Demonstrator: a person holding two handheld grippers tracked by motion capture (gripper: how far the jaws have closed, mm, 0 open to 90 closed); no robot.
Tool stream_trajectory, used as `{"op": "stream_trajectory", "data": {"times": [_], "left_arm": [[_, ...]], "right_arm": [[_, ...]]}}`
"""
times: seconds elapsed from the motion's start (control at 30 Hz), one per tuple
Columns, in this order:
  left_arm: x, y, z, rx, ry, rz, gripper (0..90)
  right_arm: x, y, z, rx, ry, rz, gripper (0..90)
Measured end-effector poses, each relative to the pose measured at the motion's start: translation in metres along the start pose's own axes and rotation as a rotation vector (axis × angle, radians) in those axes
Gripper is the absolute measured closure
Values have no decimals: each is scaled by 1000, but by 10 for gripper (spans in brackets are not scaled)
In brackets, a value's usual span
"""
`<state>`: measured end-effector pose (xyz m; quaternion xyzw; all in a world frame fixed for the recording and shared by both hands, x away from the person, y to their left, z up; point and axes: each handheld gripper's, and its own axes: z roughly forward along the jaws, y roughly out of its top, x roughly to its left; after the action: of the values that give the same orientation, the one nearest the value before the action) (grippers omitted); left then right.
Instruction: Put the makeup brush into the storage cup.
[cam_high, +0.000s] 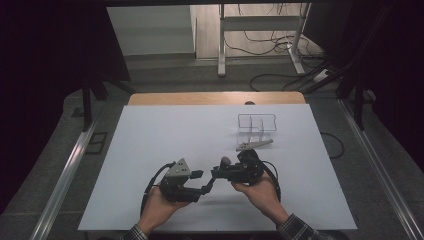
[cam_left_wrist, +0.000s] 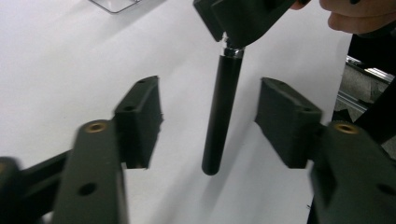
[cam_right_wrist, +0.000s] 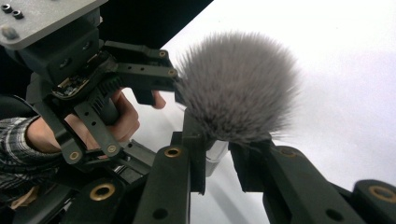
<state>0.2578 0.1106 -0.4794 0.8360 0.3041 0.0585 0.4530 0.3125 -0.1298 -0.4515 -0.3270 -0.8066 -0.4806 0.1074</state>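
Note:
A makeup brush with a fluffy grey head and a slim black handle is held above the white table sheet. My right gripper is shut on the brush just below the bristles, and the high view shows it at centre front. My left gripper stands open with one jaw on each side of the handle, not touching it. In the high view the left gripper sits just left of the right one. From the right gripper view, the left gripper is behind the bristles.
A clear divided organizer stands at the back right of the sheet. A small flat grey piece lies just in front of it. A wooden table edge runs behind, with cables and a stand on the floor beyond.

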Motion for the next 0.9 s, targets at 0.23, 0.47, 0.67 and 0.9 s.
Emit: {"op": "stream_trajectory", "data": {"times": [0.23,0.47,0.67,0.9], "left_arm": [[4,-2,2,20,20,-17,235],[8,-2,3,38,16,-38,165],[13,-3,0,38,11,-72,128],[16,-5,-1,60,-4,-77,92]], "right_arm": [[-2,-1,-3,-2,-20,-17,765],[-3,-2,-6,-8,-35,-24,765],[-5,-3,-11,-17,-46,-34,765],[-5,-5,-15,-21,-65,-51,765]]}}
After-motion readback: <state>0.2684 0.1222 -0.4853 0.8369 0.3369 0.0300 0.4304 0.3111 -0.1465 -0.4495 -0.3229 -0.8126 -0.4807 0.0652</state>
